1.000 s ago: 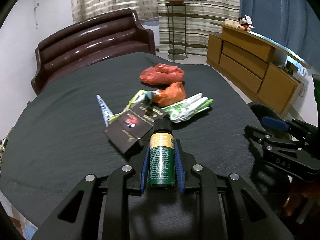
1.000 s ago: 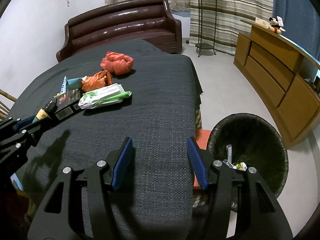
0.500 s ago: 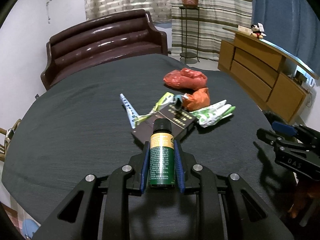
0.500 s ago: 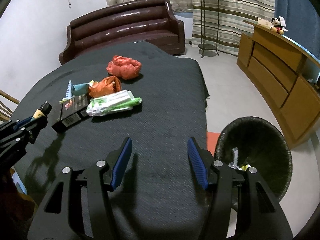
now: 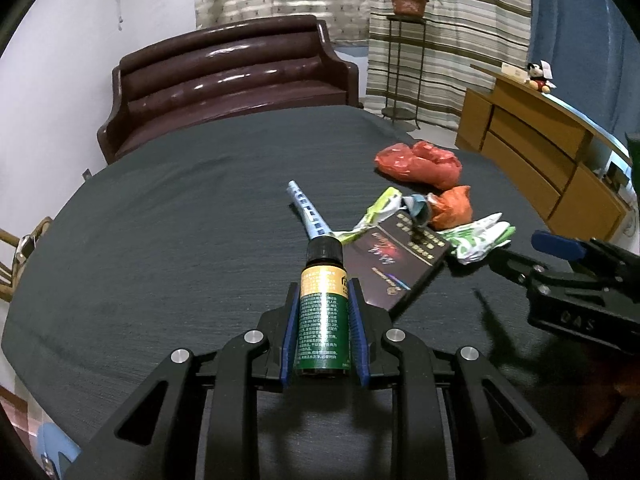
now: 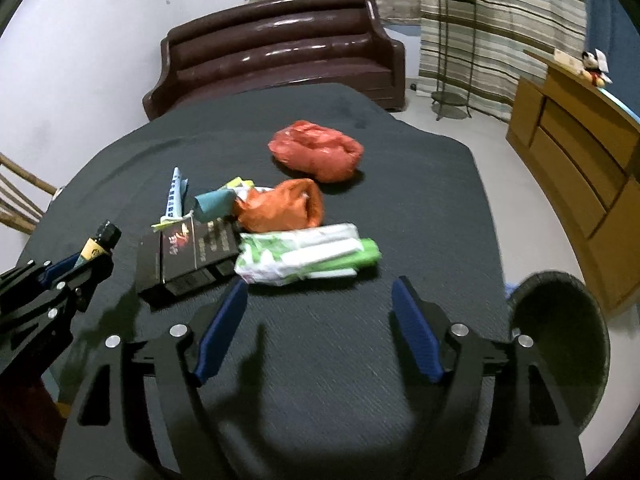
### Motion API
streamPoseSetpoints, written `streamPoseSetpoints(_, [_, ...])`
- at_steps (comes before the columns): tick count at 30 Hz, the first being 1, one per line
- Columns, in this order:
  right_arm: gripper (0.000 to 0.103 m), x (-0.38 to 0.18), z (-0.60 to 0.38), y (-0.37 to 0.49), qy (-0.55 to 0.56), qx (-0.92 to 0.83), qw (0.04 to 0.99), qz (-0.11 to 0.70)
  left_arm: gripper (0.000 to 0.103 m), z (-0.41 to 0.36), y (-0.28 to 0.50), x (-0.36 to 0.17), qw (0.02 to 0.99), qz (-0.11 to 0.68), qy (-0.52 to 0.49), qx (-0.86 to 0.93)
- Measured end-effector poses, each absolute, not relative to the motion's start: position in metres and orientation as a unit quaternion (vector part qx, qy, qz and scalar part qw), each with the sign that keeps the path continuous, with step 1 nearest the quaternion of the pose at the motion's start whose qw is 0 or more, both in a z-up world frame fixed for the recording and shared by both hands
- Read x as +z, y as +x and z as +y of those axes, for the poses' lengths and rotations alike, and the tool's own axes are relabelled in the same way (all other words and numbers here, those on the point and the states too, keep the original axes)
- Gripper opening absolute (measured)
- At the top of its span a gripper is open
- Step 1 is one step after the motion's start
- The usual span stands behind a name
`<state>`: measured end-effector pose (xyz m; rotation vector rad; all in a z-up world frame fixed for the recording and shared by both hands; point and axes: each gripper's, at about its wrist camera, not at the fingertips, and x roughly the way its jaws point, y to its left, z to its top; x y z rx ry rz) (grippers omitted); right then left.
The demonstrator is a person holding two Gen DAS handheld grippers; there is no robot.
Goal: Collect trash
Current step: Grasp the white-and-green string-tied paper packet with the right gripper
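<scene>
My left gripper (image 5: 323,296) is shut on a small green bottle (image 5: 323,320) with a yellow band and black cap, held above the dark table. It also shows at the left of the right wrist view (image 6: 94,246). My right gripper (image 6: 320,292) is open and empty, just in front of a green-and-white wrapper (image 6: 308,258). On the table lie a black box (image 6: 188,258), an orange bag (image 6: 284,206), a red bag (image 6: 316,150), a teal scrap (image 6: 214,202) and a blue-white tube (image 6: 174,192). A black trash bin (image 6: 560,328) stands at the table's right.
The table (image 6: 400,200) has a dark cloth that ends at the right, with grey floor beyond. A brown leather sofa (image 6: 276,48) is behind it. A wooden cabinet (image 6: 580,148) stands at the right, a plant stand (image 6: 454,40) at the back.
My right gripper has moved left and forward toward the trash pile; the bin has slid to the right edge. My left gripper with the bottle has drawn back and left a little.
</scene>
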<state>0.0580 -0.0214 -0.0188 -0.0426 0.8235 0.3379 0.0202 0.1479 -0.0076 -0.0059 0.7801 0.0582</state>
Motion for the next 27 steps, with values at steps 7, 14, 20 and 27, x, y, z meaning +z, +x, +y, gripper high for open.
streamPoseSetpoints(7, [0.081,-0.023,-0.006,0.08,-0.051,0.162,0.896,0.41,0.024,0.156,0.021,-0.011,0.924,0.382,-0.011,0.03])
streamPoseSetpoints(14, [0.081,-0.026,-0.001,0.084,-0.065,0.166,0.889,0.421,0.024,0.16,0.026,-0.016,0.922,0.386,-0.017,0.03])
streamPoseSetpoints(20, [0.07,-0.028,0.002,0.081,-0.073,0.17,0.888,0.422,0.024,0.162,0.027,-0.019,0.92,0.39,-0.02,0.029])
streamPoseSetpoints(27, [0.07,-0.026,-0.009,0.07,-0.076,0.169,0.889,0.419,0.024,0.164,0.028,-0.021,0.919,0.392,-0.022,0.029])
